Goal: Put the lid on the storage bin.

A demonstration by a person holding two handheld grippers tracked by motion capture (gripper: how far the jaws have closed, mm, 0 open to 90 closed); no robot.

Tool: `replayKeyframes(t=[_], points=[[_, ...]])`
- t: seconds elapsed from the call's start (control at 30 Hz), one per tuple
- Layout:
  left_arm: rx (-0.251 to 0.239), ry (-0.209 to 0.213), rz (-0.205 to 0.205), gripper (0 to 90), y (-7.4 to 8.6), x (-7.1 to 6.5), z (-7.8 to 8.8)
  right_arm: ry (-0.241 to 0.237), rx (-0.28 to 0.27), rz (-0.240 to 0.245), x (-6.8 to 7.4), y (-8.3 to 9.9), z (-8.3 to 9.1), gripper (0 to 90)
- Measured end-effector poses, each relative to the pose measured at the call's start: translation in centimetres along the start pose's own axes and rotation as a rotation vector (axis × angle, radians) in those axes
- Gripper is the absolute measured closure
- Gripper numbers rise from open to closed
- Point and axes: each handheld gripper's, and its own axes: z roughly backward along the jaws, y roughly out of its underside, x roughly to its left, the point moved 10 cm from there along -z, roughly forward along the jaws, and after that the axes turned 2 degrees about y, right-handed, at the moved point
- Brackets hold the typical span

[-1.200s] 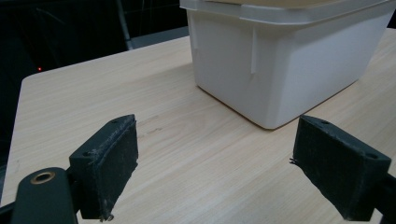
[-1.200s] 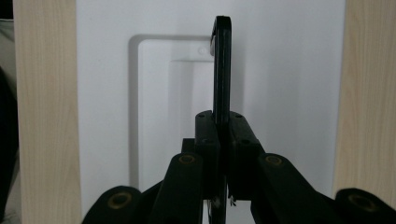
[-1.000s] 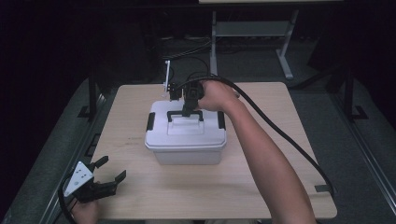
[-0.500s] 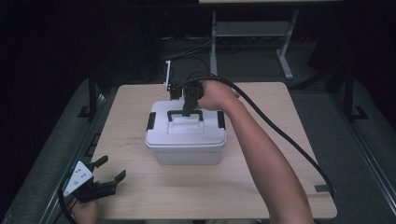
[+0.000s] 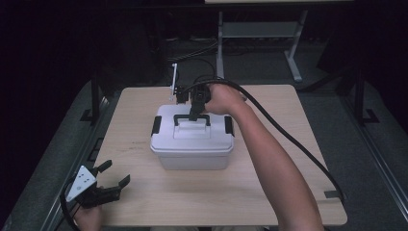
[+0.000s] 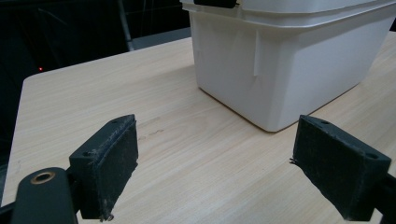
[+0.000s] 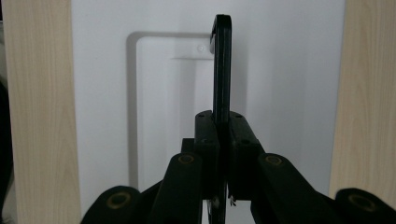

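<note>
Box: sitting mid-worktop, lid on.
Handle: standing upright, being pinched by right claw.
Left claw: hovering released near worktop's front-left corner.

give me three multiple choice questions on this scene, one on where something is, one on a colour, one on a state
1. Where is the left hand-held gripper?
A. on the box lid
B. near the table's front left corner, apart from the box
C. behind the box

2. What colour is the handle on the white storage box?
A. black
B. red
C. white

3. How does the right hand-held gripper stand?
A. wide open above the lid
B. lying on the table
C. shut on the handle

Answers:
1. B, the high view shows it at that corner with bare wood between it and the box.
2. A, the handle is dark against the white lid in the high view.
3. C, the right gripper view shows both pads pressed on the handle.
</note>
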Motion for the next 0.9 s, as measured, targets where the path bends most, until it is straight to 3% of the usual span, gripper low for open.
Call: replayKeyframes(t=[0.9], points=[[-0.001, 0.001, -0.009, 13.5, 0.0, -0.04, 0.03, -0.013, -0.009, -0.009, 0.43, 0.12, -0.59, 82.2]])
